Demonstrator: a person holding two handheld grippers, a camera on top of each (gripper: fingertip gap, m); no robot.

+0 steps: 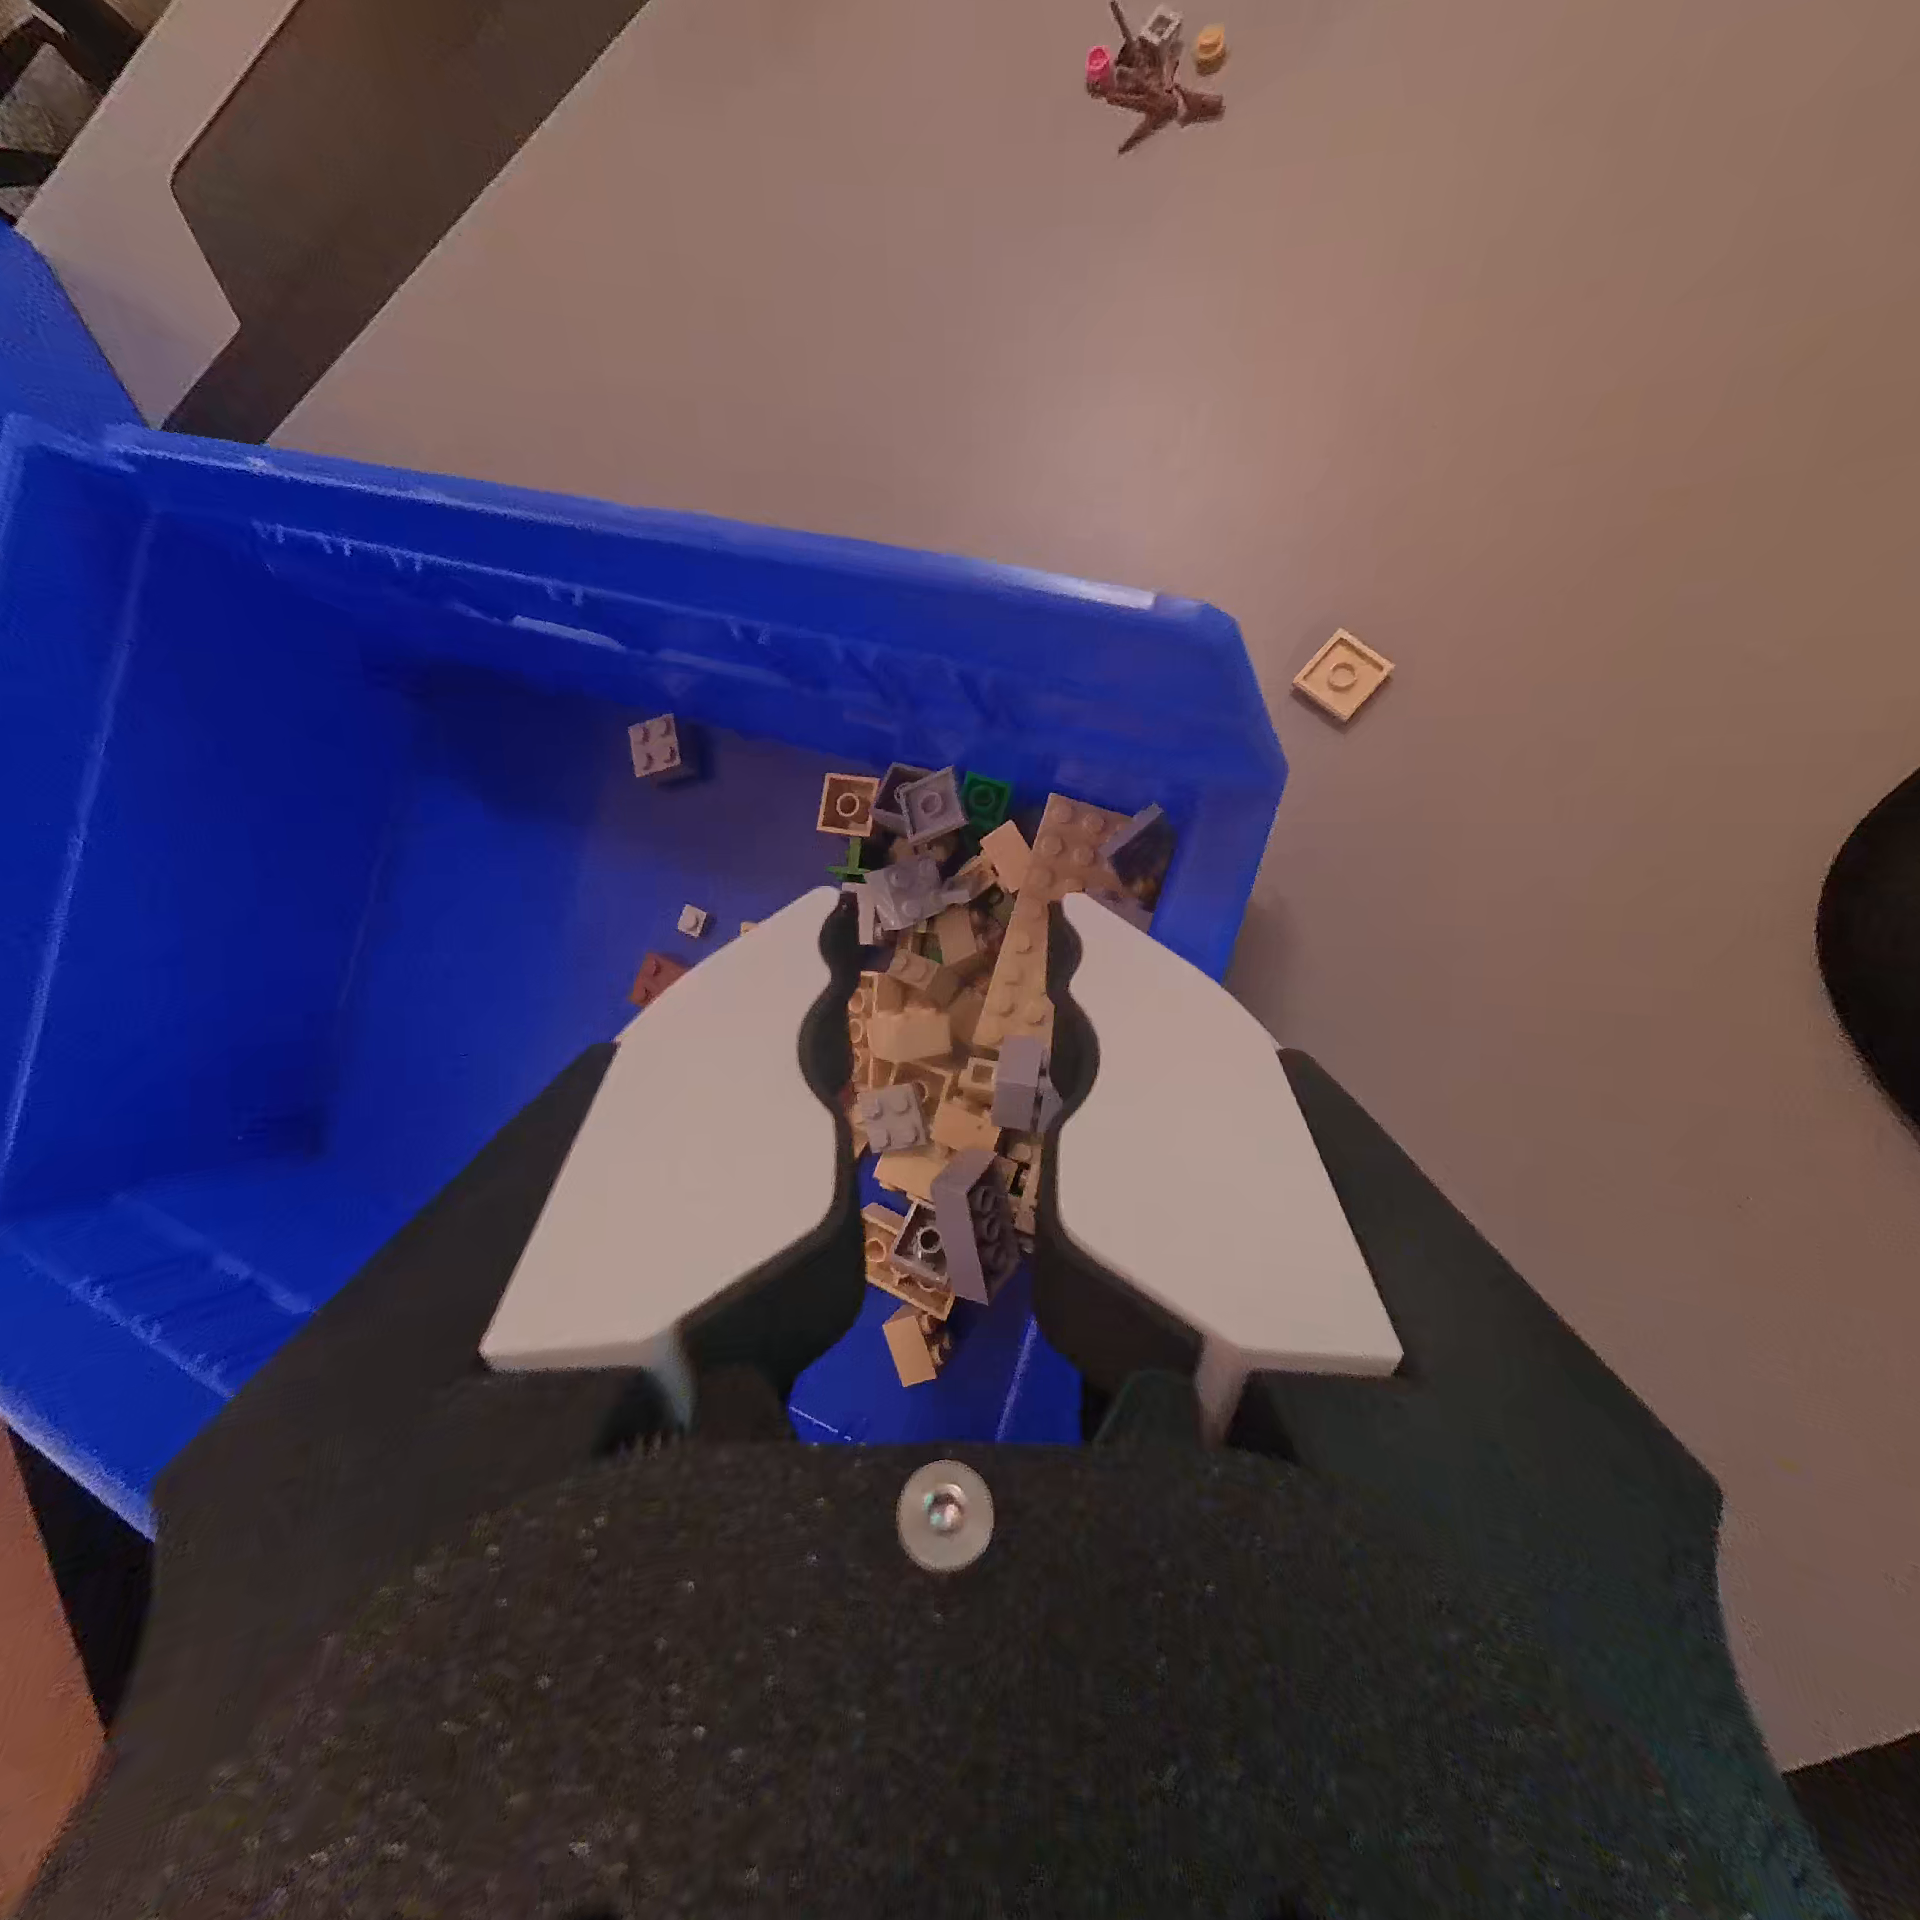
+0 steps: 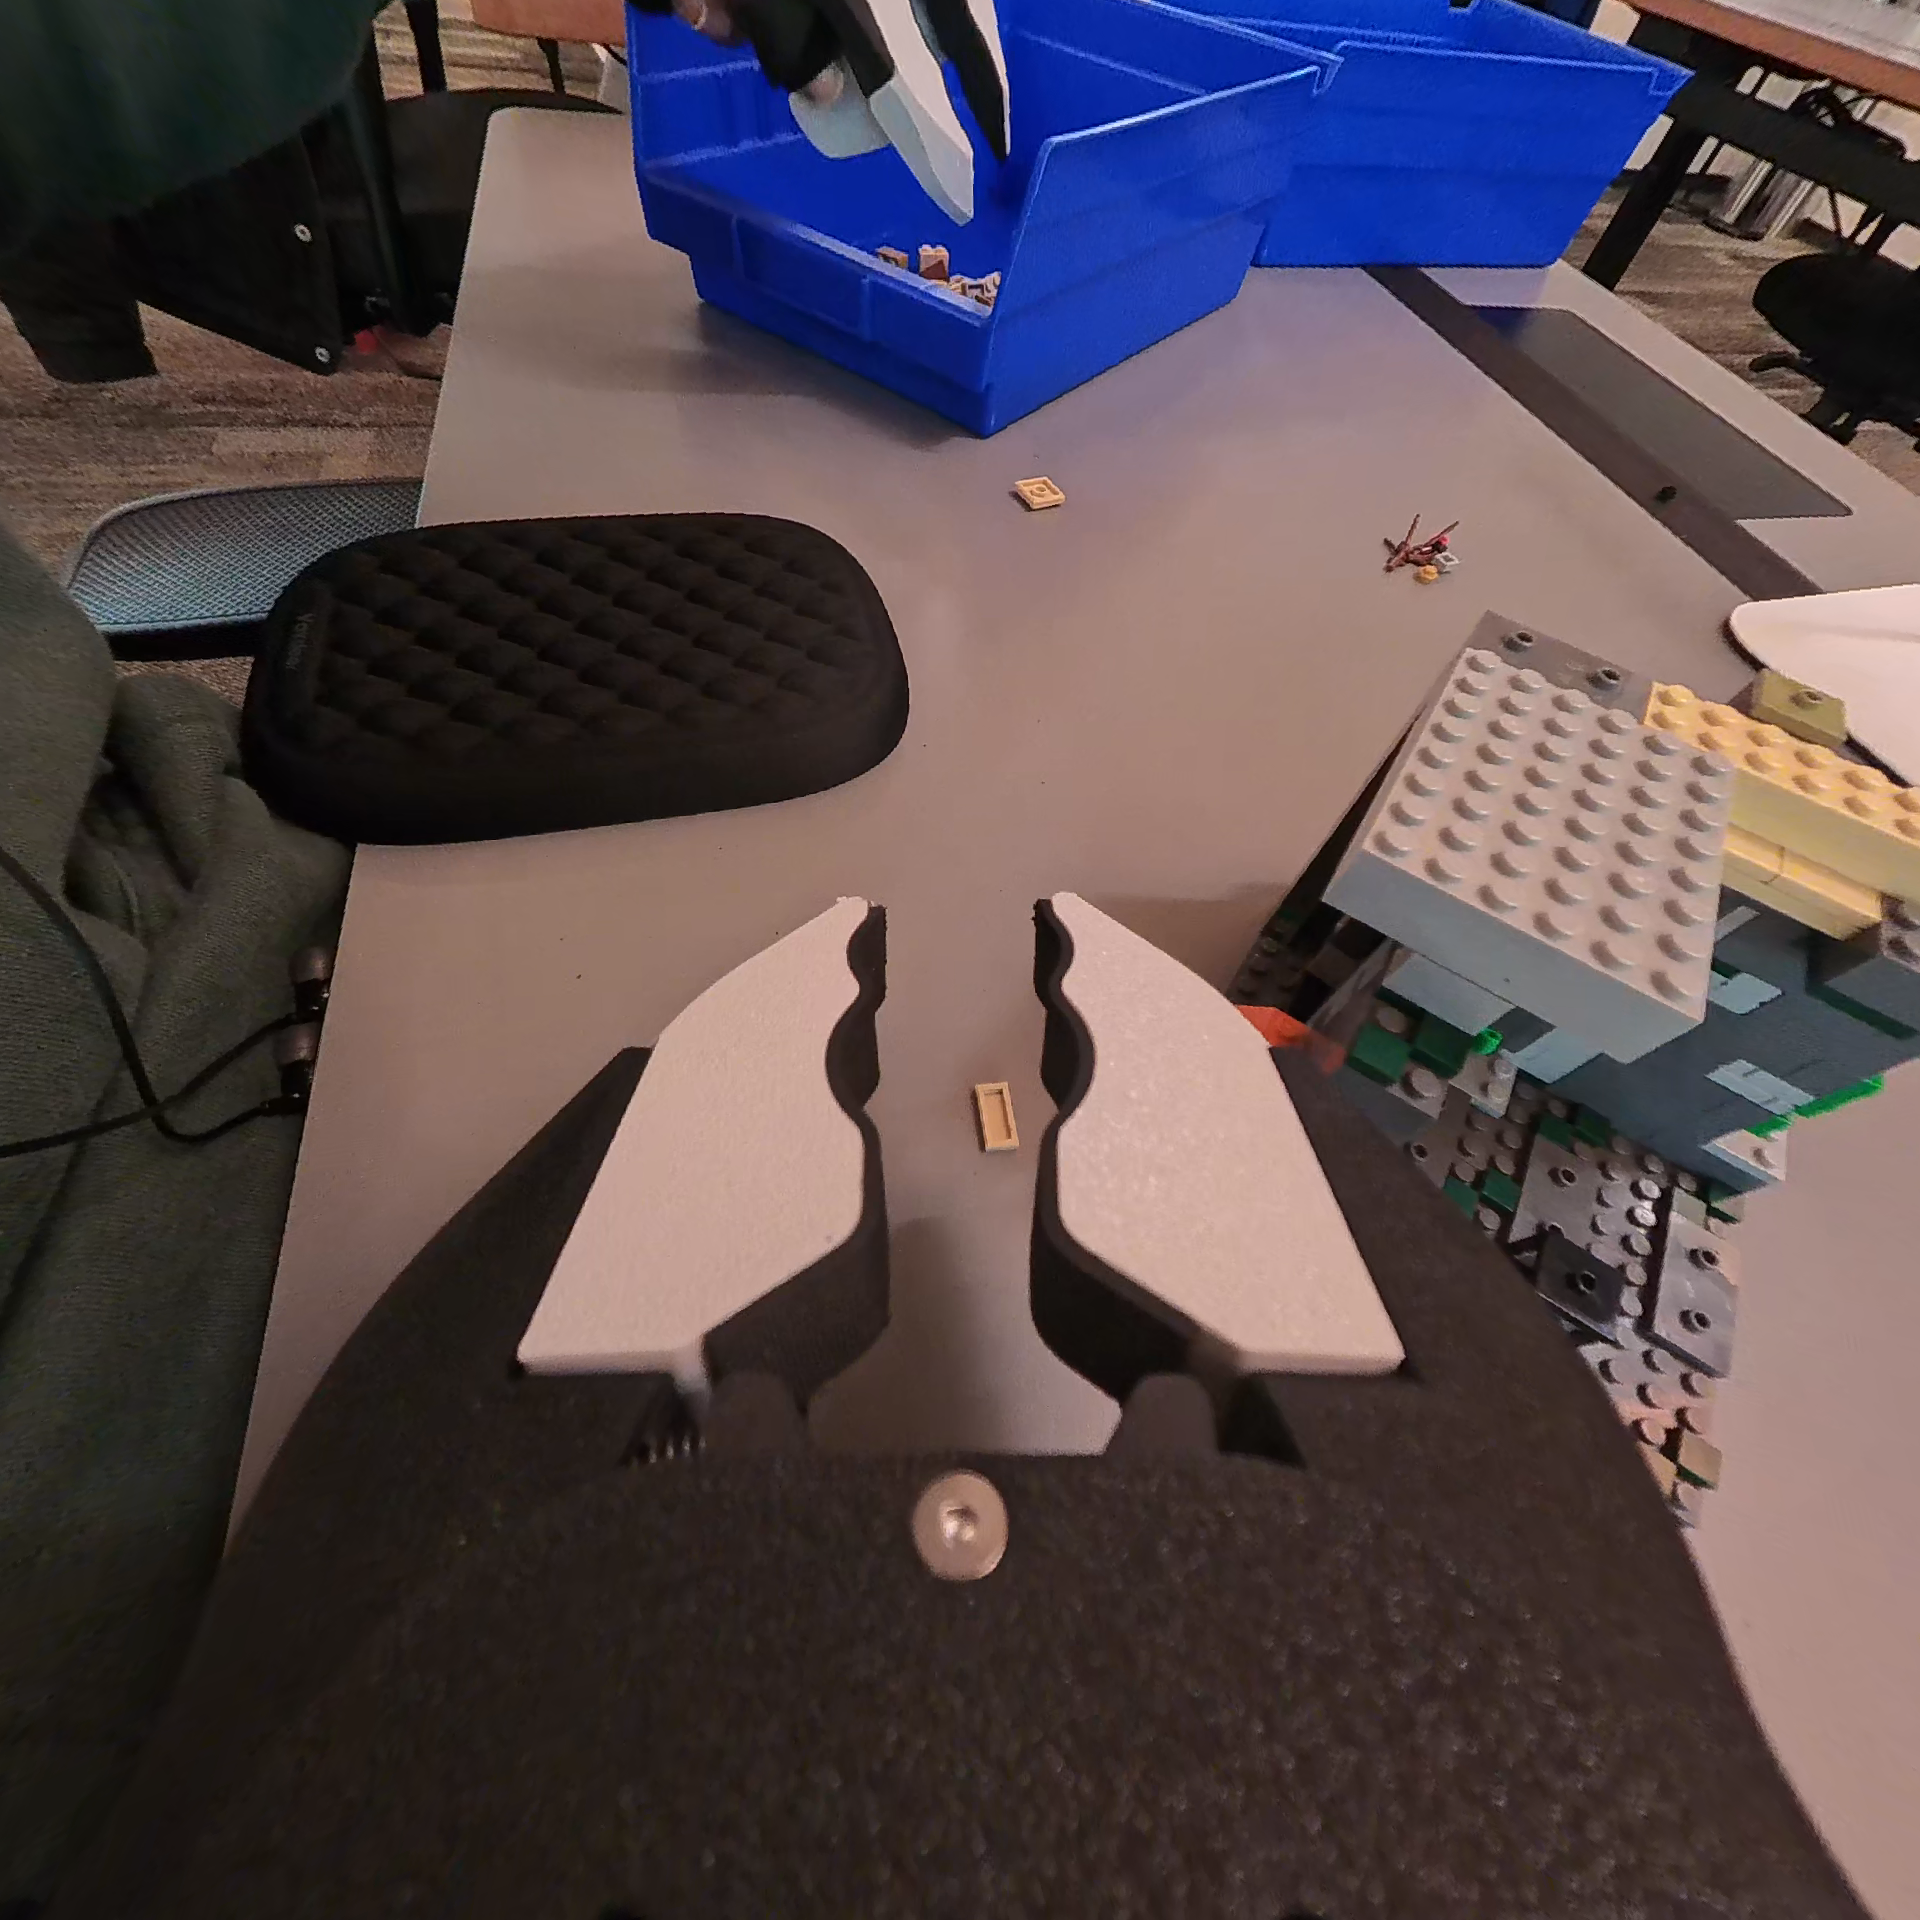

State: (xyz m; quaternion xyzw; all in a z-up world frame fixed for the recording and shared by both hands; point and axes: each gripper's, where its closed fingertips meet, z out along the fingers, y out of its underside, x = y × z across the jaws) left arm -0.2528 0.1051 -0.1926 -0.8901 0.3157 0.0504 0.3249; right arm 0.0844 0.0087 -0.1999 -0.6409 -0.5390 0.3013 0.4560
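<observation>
My left gripper (image 1: 945, 909) hangs open over a blue bin (image 1: 312, 831), above a heap of tan and grey toy bricks (image 1: 956, 1060) in the bin's right corner. Nothing is between its fingers. It also shows in the right wrist view (image 2: 935, 156), over the same bin (image 2: 1091, 291). My right gripper (image 2: 958, 914) is open and empty just above the grey table (image 2: 1039, 727). A small tan tile (image 2: 995, 1117) lies on the table between its fingers. A large brick model (image 2: 1558, 935) with a grey studded plate on top stands just to its right.
A black quilted pad (image 2: 571, 675) lies on the left of the table. A tan square plate (image 2: 1040, 492) and a small brown cluster of parts (image 2: 1421, 549) lie further off; both show in the left wrist view (image 1: 1343, 673) (image 1: 1153, 78). A second blue bin (image 2: 1455, 156) sits behind. The left tips stand about 10 centimeters off the tan square plate (image 2: 1040, 492). Look for it in the left wrist view (image 1: 1332, 680) too.
</observation>
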